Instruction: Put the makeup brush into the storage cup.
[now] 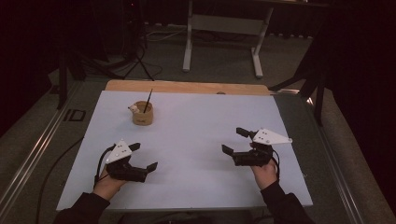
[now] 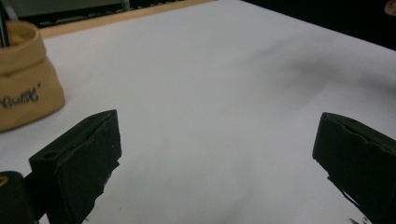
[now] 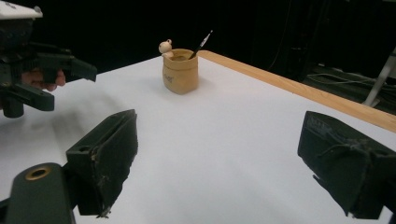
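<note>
Upright, tan pen cup (image 1: 142,114), its black pen (image 1: 148,101) leaning up-right.

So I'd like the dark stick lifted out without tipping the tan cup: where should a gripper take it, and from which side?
Probably by the bare upper shaft of the stick, above the rim of the tan cup. It leans up and away from the person, its lower end inside the cup. Come from above, jaws either side of the shaft, then pull along its lean. The left gripper, open, is nearer.

1. The high view looks forward and down over the whole table (image 1: 196,140).
2. Each gripper view sits low, close above the tabletop.
3. All three share the cup (image 1: 142,113) near the far left corner.
</note>
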{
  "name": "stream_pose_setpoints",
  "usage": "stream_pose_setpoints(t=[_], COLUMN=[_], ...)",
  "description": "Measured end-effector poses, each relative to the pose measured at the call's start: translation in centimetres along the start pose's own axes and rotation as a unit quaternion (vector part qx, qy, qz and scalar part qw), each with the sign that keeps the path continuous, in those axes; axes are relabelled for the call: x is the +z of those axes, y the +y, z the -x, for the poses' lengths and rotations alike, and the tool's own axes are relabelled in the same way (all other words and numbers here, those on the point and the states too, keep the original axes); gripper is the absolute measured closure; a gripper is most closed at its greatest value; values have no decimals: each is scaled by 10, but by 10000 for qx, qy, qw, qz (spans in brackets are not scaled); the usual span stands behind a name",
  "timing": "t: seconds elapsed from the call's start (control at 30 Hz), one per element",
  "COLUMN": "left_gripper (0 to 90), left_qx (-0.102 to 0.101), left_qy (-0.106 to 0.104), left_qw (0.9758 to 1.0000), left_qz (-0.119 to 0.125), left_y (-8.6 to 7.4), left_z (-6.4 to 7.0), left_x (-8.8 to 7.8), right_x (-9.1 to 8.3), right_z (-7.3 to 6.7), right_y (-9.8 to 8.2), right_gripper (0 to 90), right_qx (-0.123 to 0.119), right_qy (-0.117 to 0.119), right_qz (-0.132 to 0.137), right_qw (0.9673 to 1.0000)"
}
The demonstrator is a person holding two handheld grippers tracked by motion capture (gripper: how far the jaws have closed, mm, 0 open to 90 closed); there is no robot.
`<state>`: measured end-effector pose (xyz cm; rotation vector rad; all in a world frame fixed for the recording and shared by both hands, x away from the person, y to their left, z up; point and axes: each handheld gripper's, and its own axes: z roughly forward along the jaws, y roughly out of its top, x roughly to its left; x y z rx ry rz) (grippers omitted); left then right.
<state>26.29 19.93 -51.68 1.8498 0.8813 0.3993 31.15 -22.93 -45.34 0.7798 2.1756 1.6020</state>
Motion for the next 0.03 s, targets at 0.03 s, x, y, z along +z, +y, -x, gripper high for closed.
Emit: stream_pose_setpoints(t=[0.03], left_gripper=[21], left_qx=[30], left_qy=[8], left_qw=[10000], left_qz=[-10], left_y=[-3], left_z=[0], left_x=[1], right_x=[0], right_z=[0], right_y=[0], right_gripper=[121], right_qx=[-13], right_qy=[-3], right_qz=[-12], right_qw=[10000])
